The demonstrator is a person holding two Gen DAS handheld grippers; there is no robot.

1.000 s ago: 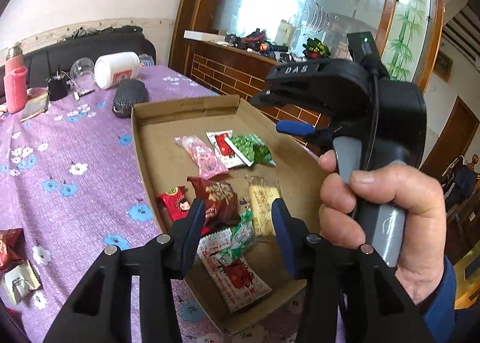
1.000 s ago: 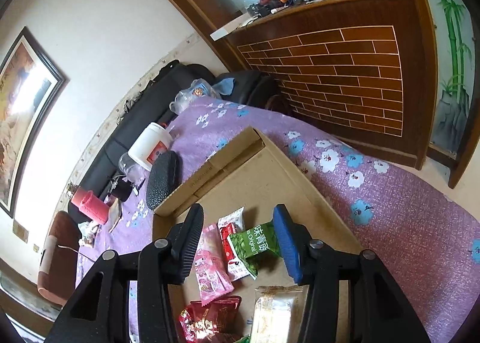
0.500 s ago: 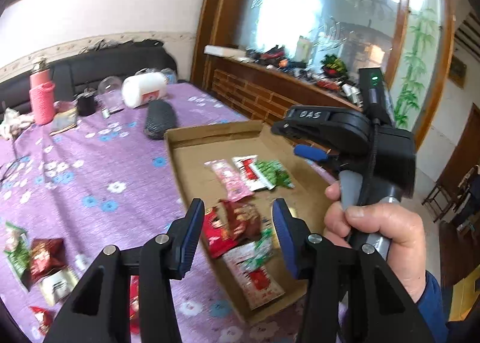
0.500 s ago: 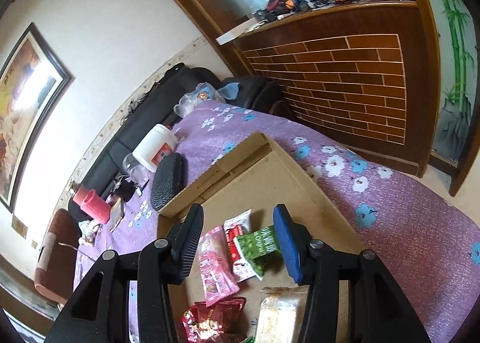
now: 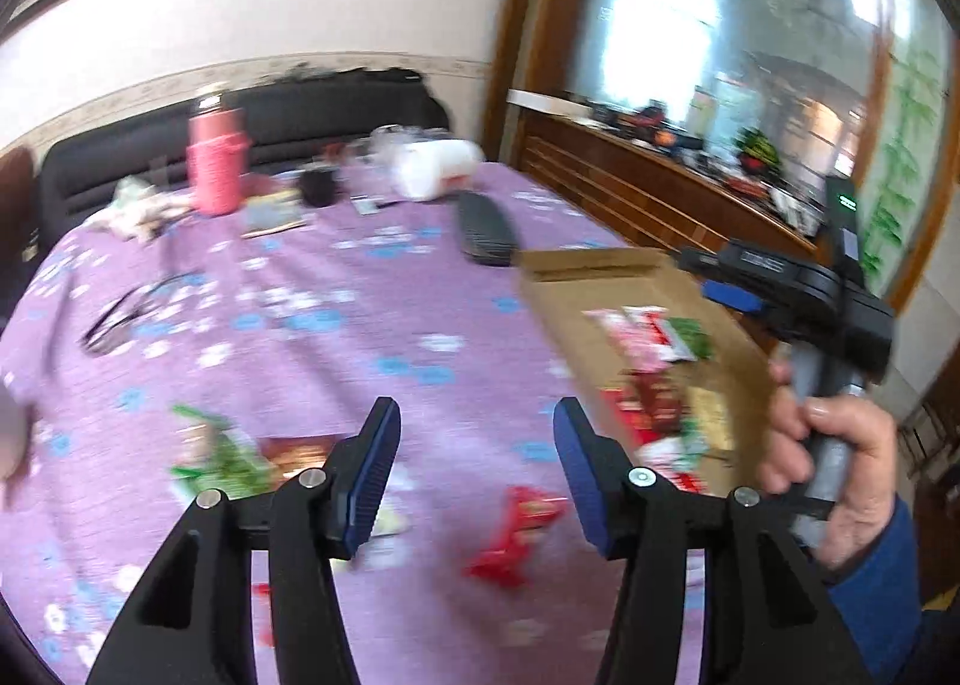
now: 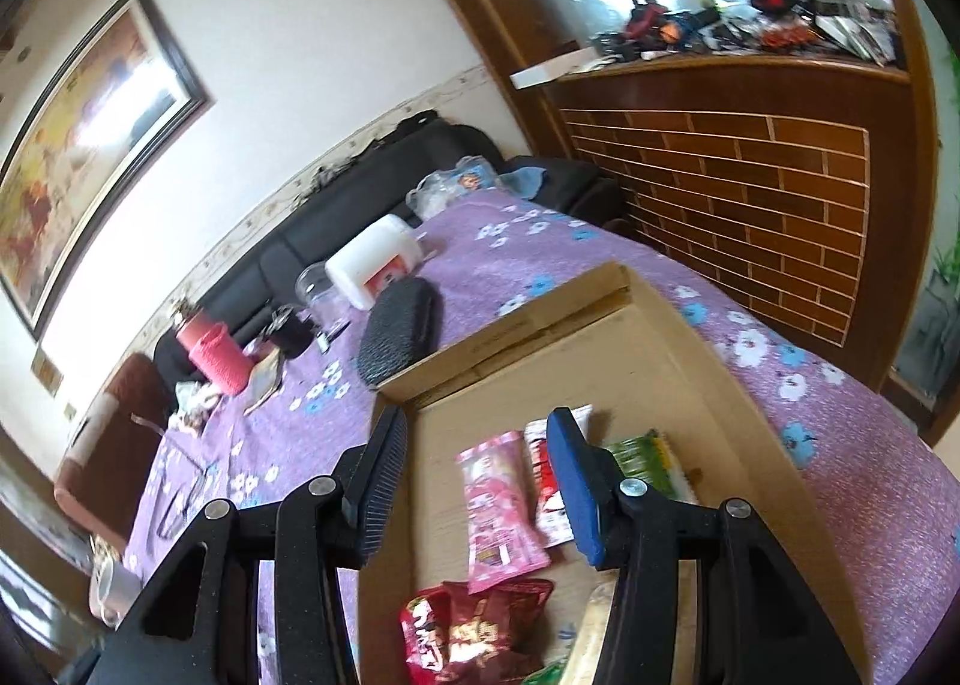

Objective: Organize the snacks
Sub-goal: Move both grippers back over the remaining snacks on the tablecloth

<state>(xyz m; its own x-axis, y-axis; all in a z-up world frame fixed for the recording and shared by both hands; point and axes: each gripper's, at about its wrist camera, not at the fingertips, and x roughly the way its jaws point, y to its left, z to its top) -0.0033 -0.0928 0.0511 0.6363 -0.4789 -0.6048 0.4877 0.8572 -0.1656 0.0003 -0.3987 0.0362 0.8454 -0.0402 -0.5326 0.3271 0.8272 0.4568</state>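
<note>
A shallow cardboard box (image 5: 600, 268) (image 6: 540, 349) on the purple flowered table holds several snack packets: a pink one (image 6: 498, 505), a red-white one (image 6: 543, 481), a green one (image 6: 648, 457) and a dark red one (image 6: 474, 631). Loose snacks lie on the cloth left of the box: a red packet (image 5: 516, 535) and a green one (image 5: 216, 457). My left gripper (image 5: 477, 475) is open and empty above the cloth near them. My right gripper (image 6: 477, 481) is open and empty over the box; it also shows in the left wrist view (image 5: 780, 289).
At the far end of the table stand a pink flask (image 5: 216, 169), a white jar on its side (image 6: 372, 262), a black cup (image 5: 318, 187) and a black case (image 6: 399, 325). A brick-pattern wooden counter (image 6: 750, 193) runs along the right.
My left gripper has swung left and away from the box to the loose snacks on the cloth; its view is blurred. My right gripper has shifted slightly over the box.
</note>
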